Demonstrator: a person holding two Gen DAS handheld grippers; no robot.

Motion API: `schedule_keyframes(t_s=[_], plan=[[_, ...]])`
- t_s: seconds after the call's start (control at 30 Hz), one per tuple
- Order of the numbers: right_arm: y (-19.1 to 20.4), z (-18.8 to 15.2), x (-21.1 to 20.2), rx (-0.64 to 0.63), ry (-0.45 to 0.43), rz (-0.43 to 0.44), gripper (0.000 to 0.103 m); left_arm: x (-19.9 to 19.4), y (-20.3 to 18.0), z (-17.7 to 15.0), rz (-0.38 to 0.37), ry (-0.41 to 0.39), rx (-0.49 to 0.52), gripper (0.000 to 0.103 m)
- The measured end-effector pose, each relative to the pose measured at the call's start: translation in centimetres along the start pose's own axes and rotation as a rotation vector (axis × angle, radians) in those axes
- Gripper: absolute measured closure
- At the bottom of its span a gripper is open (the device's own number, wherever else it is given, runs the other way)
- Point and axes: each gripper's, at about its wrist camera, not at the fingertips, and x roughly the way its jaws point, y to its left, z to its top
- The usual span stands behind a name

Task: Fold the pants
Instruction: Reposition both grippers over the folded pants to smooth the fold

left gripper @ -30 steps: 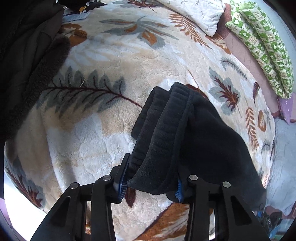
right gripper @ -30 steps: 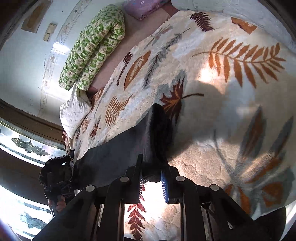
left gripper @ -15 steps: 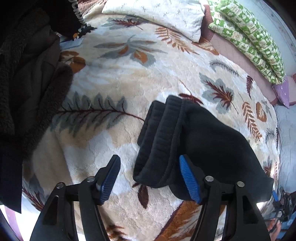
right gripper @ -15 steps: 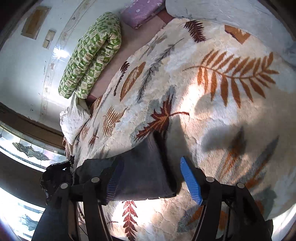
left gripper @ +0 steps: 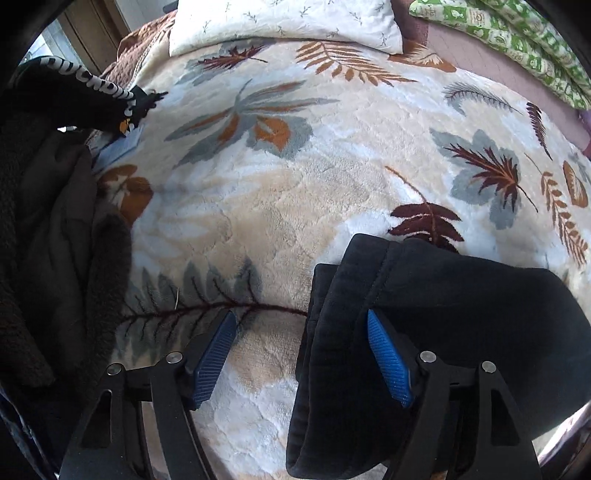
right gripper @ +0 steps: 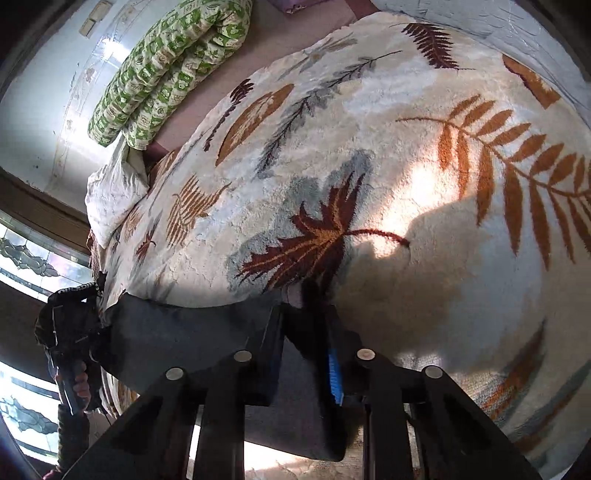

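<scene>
The black pants (left gripper: 443,314) lie folded on the leaf-patterned blanket (left gripper: 295,184). In the left wrist view their ribbed waistband end (left gripper: 332,350) runs down between my fingers and over the right pad (left gripper: 388,358). My left gripper (left gripper: 299,358) is open, jaws wide apart, with the left pad (left gripper: 214,362) over bare blanket. In the right wrist view the pants (right gripper: 184,339) stretch to the left. My right gripper (right gripper: 303,354) has closed narrowly around the near fold of the pants, with the blue pad (right gripper: 334,376) against the cloth.
A dark brown coat (left gripper: 44,240) lies at the left edge. A white pillow (left gripper: 280,22) and a green patterned quilt (left gripper: 517,37) sit at the head of the bed; the quilt also shows in the right wrist view (right gripper: 166,70). The left hand-held gripper (right gripper: 70,350) shows far left.
My left gripper opened and let go of the waistband, which now rests on the blanket. My right gripper opened, moved lower, then closed again on the pants' fold.
</scene>
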Motion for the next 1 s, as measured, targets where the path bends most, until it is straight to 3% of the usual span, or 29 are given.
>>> schedule_keyframes(t_s=[0.17, 0.27, 0.33, 0.4, 0.47, 0.53, 0.67, 0.8, 0.9, 1.0], plan=[[-0.6, -0.1, -0.1, 0.026, -0.008, 0.034, 0.081, -1.6, -1.6, -1.7, 0.077, -0.075, 0.064, 0.029], [-1.0, 0.0, -0.9, 0.074, -0.003, 0.096, 0.068, -5.3, -1.4, -3.2, 0.069, -0.115, 0.006, 0.031], [-1.2, 0.1, -1.9, 0.101, -0.014, 0.149, 0.053, -9.0, -2.1, -4.7, 0.075, -0.179, -0.041, 0.032], [-1.4, 0.0, -2.7, 0.100, -0.020, 0.168, 0.047, -11.9, -4.5, -6.4, -0.025, -0.189, -0.032, 0.031], [-1.6, -0.1, -3.0, 0.098, 0.000, 0.176, 0.045, -13.6, -8.2, -8.1, -0.148, -0.140, -0.027, 0.023], [-2.0, -0.3, -3.0, 0.100, 0.021, 0.186, 0.044, -13.9, -13.3, -10.0, -0.272, -0.060, 0.015, 0.023], [-2.7, -0.7, -3.1, 0.094, 0.040, 0.192, 0.044, -12.4, -24.0, -13.1, -0.449, 0.141, 0.089, 0.032], [-3.5, -0.9, -3.5, 0.100, 0.044, 0.220, 0.043, -10.4, -31.0, -15.0, -0.517, 0.293, 0.074, 0.037], [-4.1, -0.8, -3.8, 0.107, 0.044, 0.247, 0.040, -9.0, -32.7, -15.4, -0.559, 0.362, -0.016, 0.037], [-4.5, -0.5, -3.8, 0.122, 0.049, 0.279, 0.039, -8.1, -33.0, -15.4, -0.572, 0.380, -0.109, 0.037]])
